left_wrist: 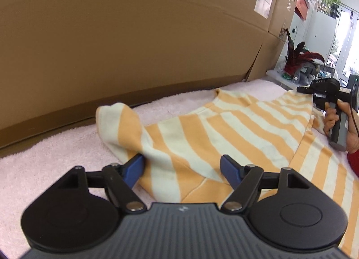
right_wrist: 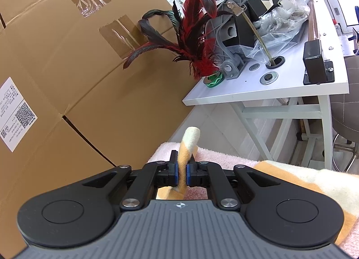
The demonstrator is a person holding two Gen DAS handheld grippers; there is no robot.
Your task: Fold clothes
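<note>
Orange-and-cream striped shirt (left_wrist: 202,133) lies spread on a pink towel (left_wrist: 56,146) covering the work surface, partly folded, one sleeve humped up toward the large cardboard box (left_wrist: 134,34) standing just behind.

Left gripper (left_wrist: 181,169): jaws wide apart, blue pads on either side of the shirt's near edge, nothing clamped.

Right gripper (right_wrist: 182,175): jaws closed on a bunched strip of the shirt, fabric sticking up between the pads. Seen from the left wrist view, a hand (left_wrist: 336,122) holds it at the shirt's far right edge.

Box flaps taped; contents not visible. White side table (right_wrist: 291,88) beyond the towel holds a red feather shuttlecock (right_wrist: 202,57), grey hardware and clear plastic bags (right_wrist: 282,19).
</note>
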